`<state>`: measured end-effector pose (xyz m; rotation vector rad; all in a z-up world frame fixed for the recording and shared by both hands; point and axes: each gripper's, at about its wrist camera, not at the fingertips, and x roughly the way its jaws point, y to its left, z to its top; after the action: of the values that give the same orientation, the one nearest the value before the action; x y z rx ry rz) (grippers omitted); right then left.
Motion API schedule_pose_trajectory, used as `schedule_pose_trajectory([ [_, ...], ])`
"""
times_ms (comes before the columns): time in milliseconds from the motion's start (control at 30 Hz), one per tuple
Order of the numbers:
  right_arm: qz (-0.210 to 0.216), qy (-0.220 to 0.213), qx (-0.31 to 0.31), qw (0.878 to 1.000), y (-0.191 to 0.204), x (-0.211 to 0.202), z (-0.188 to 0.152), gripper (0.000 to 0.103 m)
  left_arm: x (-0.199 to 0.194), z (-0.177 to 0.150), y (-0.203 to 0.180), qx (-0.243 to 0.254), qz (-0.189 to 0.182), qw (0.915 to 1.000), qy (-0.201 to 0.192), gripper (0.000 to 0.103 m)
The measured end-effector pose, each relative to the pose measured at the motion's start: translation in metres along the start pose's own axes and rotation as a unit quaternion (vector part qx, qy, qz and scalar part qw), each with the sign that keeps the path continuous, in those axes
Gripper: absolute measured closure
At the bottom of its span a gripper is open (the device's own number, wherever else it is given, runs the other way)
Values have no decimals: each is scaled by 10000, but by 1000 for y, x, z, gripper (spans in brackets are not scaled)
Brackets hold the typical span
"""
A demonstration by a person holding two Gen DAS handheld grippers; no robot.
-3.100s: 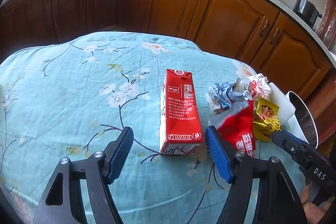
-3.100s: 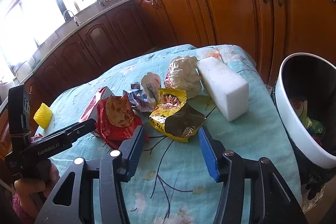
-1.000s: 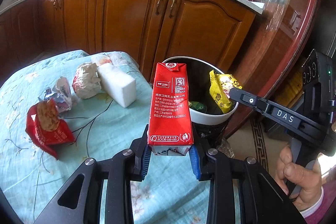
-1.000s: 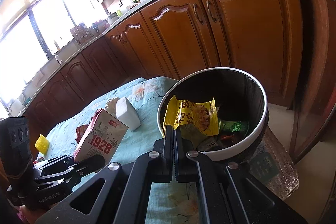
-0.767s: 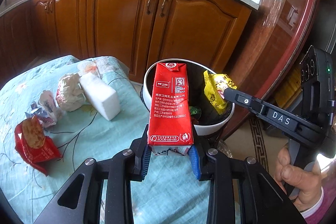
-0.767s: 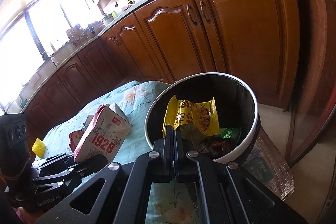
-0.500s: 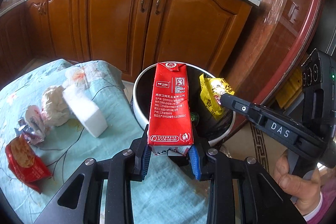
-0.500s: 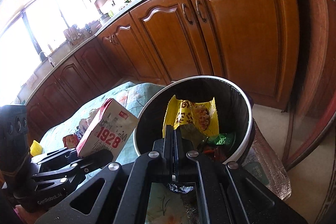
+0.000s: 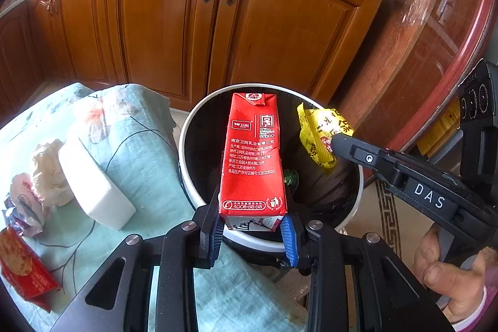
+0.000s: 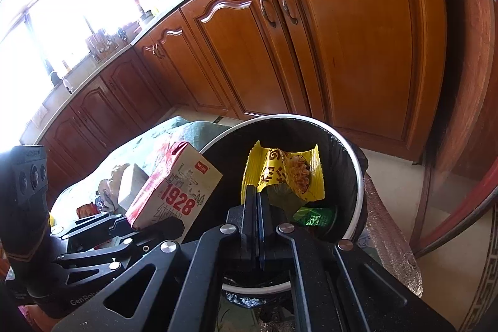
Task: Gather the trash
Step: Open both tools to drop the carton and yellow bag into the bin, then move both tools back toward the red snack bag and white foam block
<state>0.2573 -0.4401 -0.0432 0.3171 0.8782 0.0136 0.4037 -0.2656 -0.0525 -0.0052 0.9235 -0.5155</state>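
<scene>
My left gripper (image 9: 253, 224) is shut on the base of a red milk carton (image 9: 252, 157), holding it upright over the round, white-rimmed trash bin (image 9: 199, 111). In the right wrist view the same carton (image 10: 174, 188) shows its white "1928" side at the bin's left rim (image 10: 351, 157). My right gripper (image 10: 257, 201) is shut on a yellow snack wrapper (image 10: 286, 173), which hangs over the bin's mouth. From the left wrist view the wrapper (image 9: 320, 132) sticks out of the right gripper's tip (image 9: 337, 142). Green and dark trash (image 10: 314, 215) lies inside the bin.
On the teal flowered tablecloth (image 9: 146, 151) lie a white foam block (image 9: 93, 185), crumpled paper (image 9: 46, 173) and a red snack bag (image 9: 21, 266). Wooden cabinet doors (image 9: 218, 20) stand behind the bin. A hand (image 9: 448, 269) holds the right gripper's handle.
Both grippers have moved towards the bin with their loads. The carton now sits over the bin's opening, and the table's trash has slid left in the left wrist view.
</scene>
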Motion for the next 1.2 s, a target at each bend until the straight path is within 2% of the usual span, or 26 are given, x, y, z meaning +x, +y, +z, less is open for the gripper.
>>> schedule_pose_trajectory([
  [200,-25,156,32,9999,-4,8,2,100,9,6,-3,36,-16,10000,62,72],
  [233,-17,183,44,9998,-5,9,2,97,9,7,-2,36,-13,10000,64,69],
  [367,7,254,107,9996,-9,11,3,95,5,9,-1,18,2,10000,-8,58],
  [467,0,191,135,9997,-9,6,2,79,-2,4,3,-82,1,9999,-71,54],
  [533,19,119,158,9998,-8,1,0,63,-10,-3,5,-140,-26,9998,-129,51],
  [667,98,-41,138,9998,0,-9,-6,42,-30,-25,14,-303,31,9990,-321,42],
  [733,145,-117,113,9998,7,-14,-11,24,-41,-38,20,-417,53,9983,-409,39],
  [800,195,-248,93,9995,15,-19,-17,15,-51,-50,25,-549,78,9974,-471,38],
  [933,288,-393,16,9988,35,-26,-30,13,-71,-71,38,-772,111,9955,-534,37],
  [1067,467,-376,-104,9981,56,-27,-41,13,-95,-93,52,-903,363,9929,-679,32],
  [1200,470,-363,-265,9979,74,-28,-52,13,-117,-117,68,-1072,603,9897,-738,31],
])
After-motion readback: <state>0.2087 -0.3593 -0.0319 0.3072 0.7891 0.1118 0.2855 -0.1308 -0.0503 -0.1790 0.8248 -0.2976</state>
